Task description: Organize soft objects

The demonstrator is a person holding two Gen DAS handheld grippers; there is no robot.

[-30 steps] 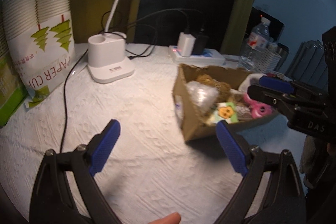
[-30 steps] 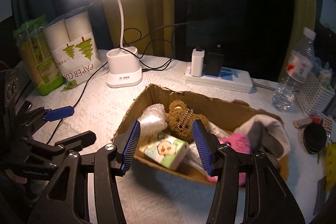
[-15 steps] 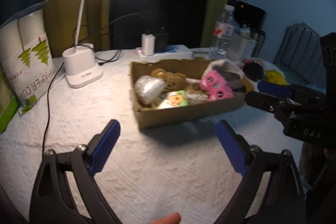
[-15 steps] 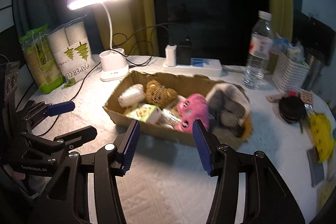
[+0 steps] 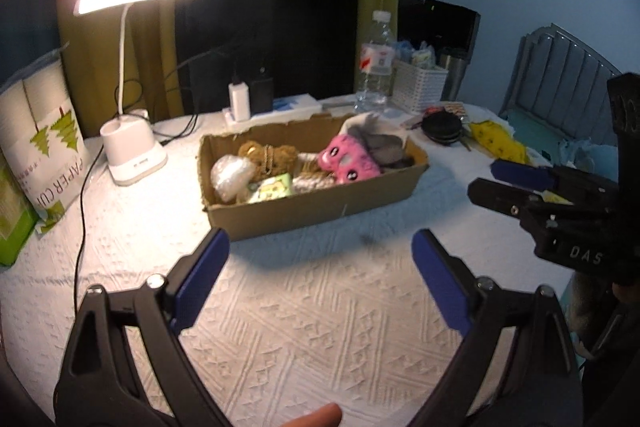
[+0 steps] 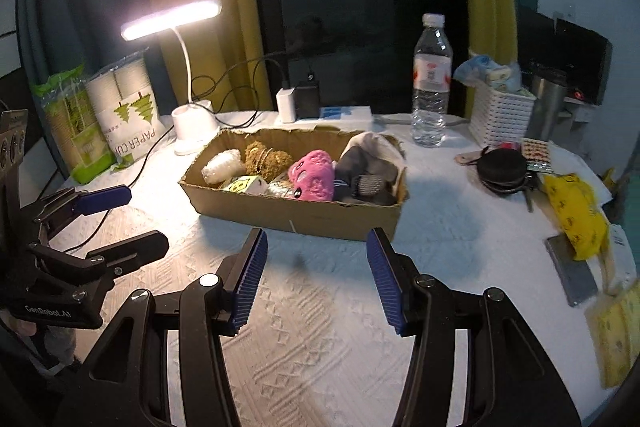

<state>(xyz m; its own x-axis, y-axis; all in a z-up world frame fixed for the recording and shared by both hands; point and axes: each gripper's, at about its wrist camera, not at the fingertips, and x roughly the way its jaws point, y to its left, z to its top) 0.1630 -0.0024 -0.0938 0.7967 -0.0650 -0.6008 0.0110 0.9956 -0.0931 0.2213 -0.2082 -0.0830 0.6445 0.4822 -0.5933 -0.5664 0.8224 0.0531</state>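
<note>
With your left gripper (image 5: 318,277) and right gripper (image 6: 316,277) both wide and empty short of the cardboard box (image 6: 304,215) holding the soft toys (image 6: 314,177), a careless reach could shove the light box.

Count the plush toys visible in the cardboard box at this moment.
2. A brown teddy bear lies toward the box's lamp end, and a pink plush sits mid-box beside grey fabric. Others may be buried under the pile in the cardboard box.
</note>
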